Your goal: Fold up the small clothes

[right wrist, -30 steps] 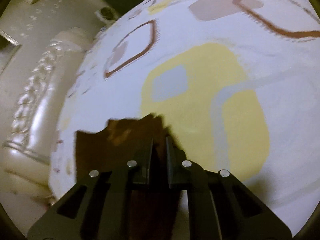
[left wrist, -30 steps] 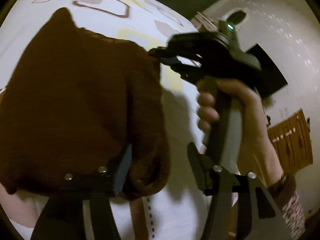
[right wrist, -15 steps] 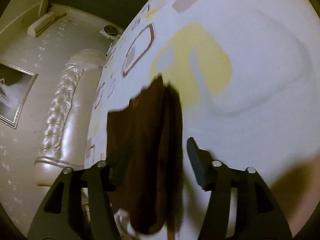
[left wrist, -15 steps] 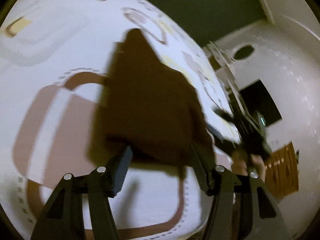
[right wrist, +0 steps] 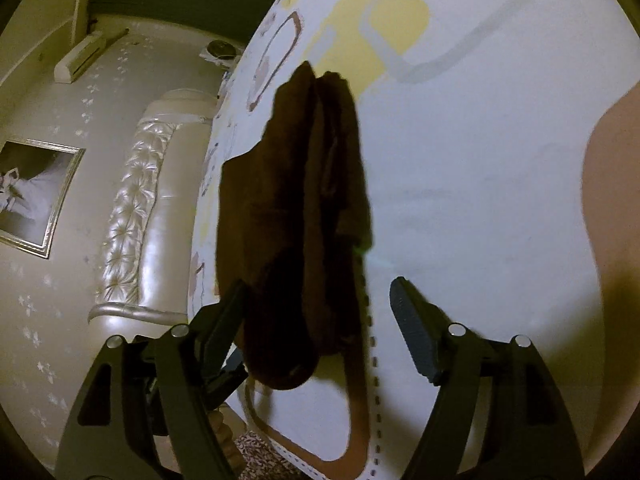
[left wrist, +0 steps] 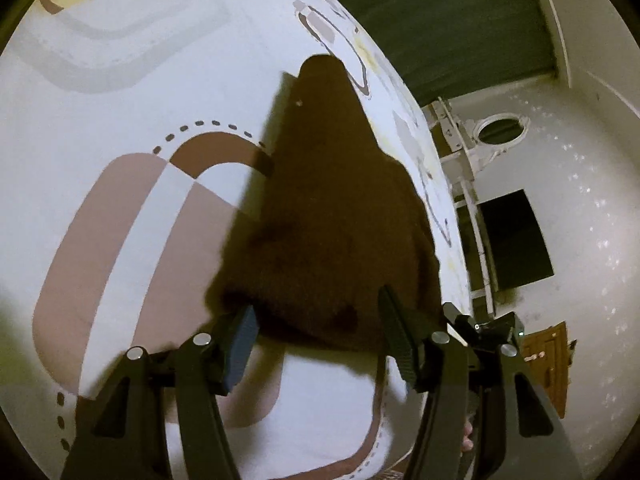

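Item: dark brown soft knitted garment [left wrist: 328, 216], lying folded on the patterned white bedsheet [left wrist: 120, 80]; I judged it light, limp, best pinched at its near hem, my left tongs [left wrist: 316, 344] open and right tongs [right wrist: 320, 320] opening, neither gripping.

patterned bedsheet [left wrist: 120, 92]; tufted headboard [right wrist: 132, 216]; framed picture [right wrist: 32, 196]; green curtain [left wrist: 440, 20].
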Tool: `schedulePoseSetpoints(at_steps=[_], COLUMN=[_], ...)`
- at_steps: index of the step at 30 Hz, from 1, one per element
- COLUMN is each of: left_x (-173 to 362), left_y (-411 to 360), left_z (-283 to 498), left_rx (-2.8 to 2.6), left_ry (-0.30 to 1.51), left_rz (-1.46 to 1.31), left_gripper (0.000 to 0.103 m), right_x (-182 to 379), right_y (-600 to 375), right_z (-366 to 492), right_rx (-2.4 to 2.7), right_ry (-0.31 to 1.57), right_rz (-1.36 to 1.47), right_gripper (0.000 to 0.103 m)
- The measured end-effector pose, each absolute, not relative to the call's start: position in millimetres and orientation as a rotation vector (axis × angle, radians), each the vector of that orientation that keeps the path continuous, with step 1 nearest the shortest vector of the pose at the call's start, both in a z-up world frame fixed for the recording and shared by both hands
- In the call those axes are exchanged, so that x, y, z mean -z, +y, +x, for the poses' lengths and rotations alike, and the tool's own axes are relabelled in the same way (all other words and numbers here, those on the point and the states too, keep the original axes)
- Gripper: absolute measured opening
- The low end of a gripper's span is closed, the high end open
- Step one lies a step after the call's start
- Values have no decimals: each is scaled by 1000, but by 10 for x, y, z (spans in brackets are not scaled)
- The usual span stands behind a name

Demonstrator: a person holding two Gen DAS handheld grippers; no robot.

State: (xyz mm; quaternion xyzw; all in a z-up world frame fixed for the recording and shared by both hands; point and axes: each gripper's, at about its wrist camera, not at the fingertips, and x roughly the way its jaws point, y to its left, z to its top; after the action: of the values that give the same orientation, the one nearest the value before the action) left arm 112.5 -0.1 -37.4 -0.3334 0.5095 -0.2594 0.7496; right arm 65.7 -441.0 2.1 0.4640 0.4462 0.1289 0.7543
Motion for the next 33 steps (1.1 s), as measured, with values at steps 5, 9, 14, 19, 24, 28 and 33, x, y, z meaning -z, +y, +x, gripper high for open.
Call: schedulePoseSetpoints(at_steps=[5,9,14,19,24,28,33], left_x=[239,125,304,485,587,726,622], left_y=[26,197,200,7,-123,-24,22], left_z=[950,862,1131,1392,1586,1653,1582], left_rx=[636,603,565,567,612,599,618], left_ry=[1113,1048,1099,1149,1204,1247,1214], left_rz=[-724,-725,-779,-785,-761,-833,-756], left_gripper=[59,67,67,72,44,23,19], right_x=[-4,16,42,82,85,120,171], right_y=[-4321,-4306,-4253,-4292,-4234,-4111,-4046], right_z=[726,761,820,838,896,988,993], right_rx=[-285,-298,-316,-320,-344,-350,-354], right_ry=[985,976,970,954,958,990,1006], right_rz=[976,990,1000,1028,1012,974,973], right_gripper=[75,75,75,75,74,48,25])
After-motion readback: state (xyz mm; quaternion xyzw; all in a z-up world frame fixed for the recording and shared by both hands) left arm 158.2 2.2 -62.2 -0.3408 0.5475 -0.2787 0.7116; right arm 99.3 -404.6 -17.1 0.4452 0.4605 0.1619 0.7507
